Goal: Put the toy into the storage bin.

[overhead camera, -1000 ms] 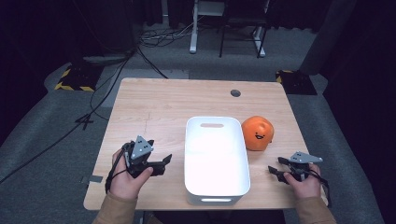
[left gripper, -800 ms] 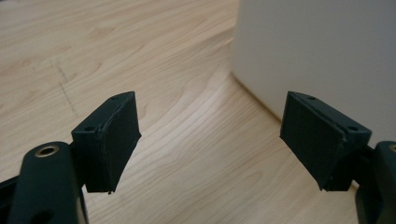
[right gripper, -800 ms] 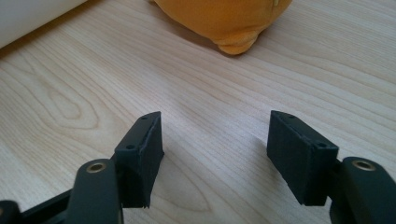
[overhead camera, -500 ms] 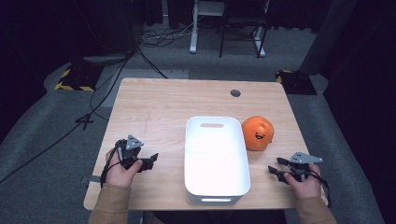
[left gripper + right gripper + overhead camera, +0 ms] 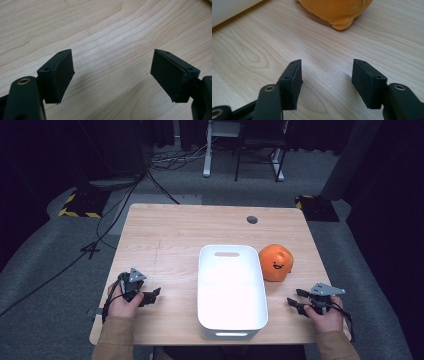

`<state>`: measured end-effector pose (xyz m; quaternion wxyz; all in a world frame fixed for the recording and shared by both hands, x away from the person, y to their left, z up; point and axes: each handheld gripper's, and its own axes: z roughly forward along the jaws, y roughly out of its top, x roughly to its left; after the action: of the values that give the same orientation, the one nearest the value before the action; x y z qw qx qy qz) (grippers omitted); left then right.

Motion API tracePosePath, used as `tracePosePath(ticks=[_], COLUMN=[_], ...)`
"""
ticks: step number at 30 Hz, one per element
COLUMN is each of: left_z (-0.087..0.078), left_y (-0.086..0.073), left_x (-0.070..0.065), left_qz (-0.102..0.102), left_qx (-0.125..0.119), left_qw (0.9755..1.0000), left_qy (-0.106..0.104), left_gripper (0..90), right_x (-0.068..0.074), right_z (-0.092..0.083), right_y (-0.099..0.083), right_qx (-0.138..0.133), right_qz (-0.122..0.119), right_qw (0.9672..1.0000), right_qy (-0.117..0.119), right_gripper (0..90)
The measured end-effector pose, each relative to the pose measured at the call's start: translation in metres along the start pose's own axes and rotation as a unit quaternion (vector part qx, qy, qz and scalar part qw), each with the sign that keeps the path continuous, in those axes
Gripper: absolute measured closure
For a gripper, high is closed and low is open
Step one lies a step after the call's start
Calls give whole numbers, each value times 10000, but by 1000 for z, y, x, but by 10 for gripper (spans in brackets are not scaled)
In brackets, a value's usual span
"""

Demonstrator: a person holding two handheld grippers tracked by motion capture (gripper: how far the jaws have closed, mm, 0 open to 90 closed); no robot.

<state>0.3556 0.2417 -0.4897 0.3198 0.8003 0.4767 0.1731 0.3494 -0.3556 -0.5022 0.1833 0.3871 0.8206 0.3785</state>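
Toy: orange plush with a smiling face, right of centre in the high view, touching the white bin on its right side.
My right gripper: lower right, near the toy; jaws apart, nothing between them, having just closed a little.
My left gripper: lower left, over bare table; jaws wide, having just opened a little.
Handling, my guess: light, soft, squashy, not fragile.
Hold: across its rounded body, squeezing into the stuffing.
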Motion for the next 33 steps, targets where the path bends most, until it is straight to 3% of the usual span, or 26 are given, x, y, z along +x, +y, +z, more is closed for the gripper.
tracePosePath(ticks=[3,5,7,14,20,28,31,33], left_z=[6,11,10,11,11,11,12,12], left_y=[-3,-7,-7,-7,-6,-6,-6,-6], left_x=[4,9,12,13,14,14,14,14], left_qz=[159,115,172,228,231,232,245,232], left_qx=[174,-29,-3,-25,-17,-18,-28,-36], left_qw=[9997,9999,9997,9995,9996,9996,9995,9996], left_qy=[112,-74,-175,-195,-189,-188,-176,-184], left_gripper=[189,158,157,152,141,141,140,138], right_x=[0,0,0,0,-1,-2,-7,-8], right_z=[0,0,0,0,1,0,-6,-11], right_y=[0,0,0,0,0,1,7,12], right_qx=[-5,-3,-2,1,43,81,216,156], right_qz=[10,12,11,12,-13,83,286,163], right_qw=[10000,10000,10000,10000,10000,9999,9993,9997], right_qy=[-13,-11,-11,-4,-15,-31,122,60], right_gripper=[417,417,417,414,315,358,372,372])
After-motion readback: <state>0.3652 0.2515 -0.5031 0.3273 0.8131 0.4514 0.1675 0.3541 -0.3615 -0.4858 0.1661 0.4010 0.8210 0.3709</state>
